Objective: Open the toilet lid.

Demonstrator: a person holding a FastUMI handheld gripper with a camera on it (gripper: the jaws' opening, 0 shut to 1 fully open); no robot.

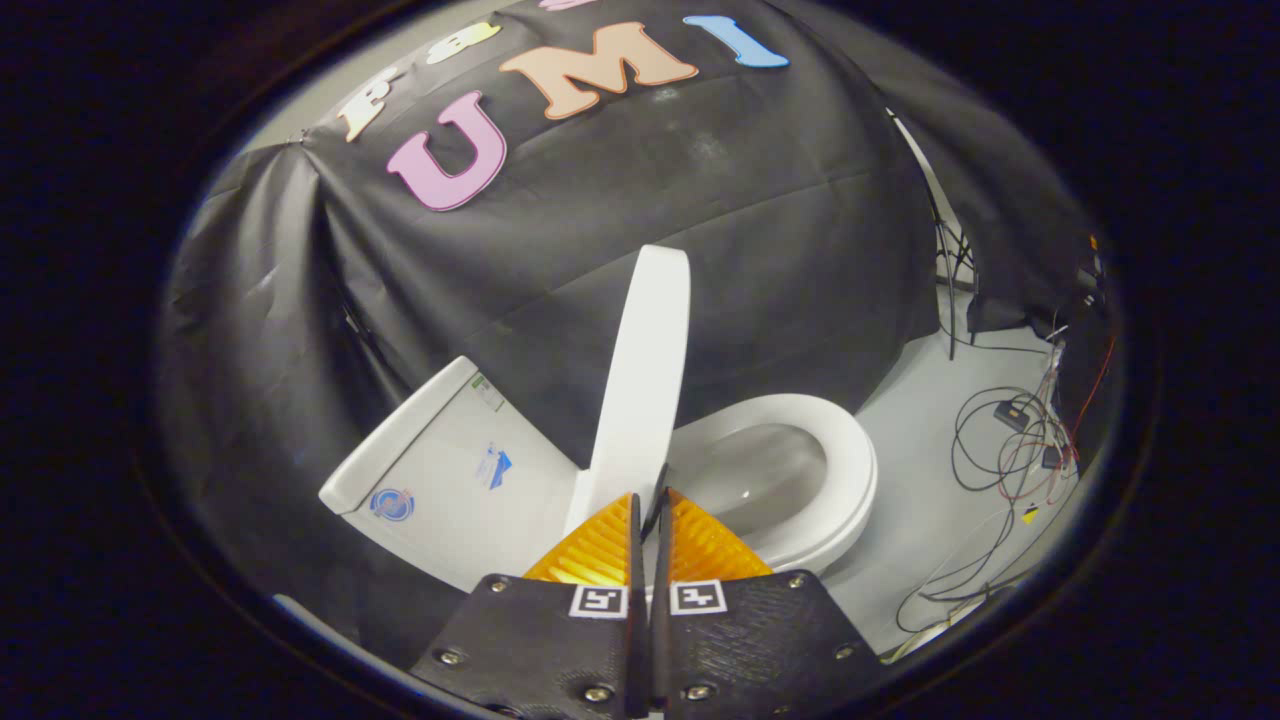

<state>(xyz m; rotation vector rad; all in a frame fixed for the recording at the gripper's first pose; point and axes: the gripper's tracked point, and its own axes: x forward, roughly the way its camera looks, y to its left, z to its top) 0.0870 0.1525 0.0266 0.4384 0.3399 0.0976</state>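
While the toilet lid (645,370) stands raised nearly upright just ahead of our claw (648,510), we see its fingers drawn close, a thin slit between them at the lid's lower edge; we cannot tell whether they pinch it. Right of the lid lie the seat (835,450) and open bowl (760,475), the tank (440,470) left. Loose cables (1000,450) sprawl on the floor (910,400) far right.
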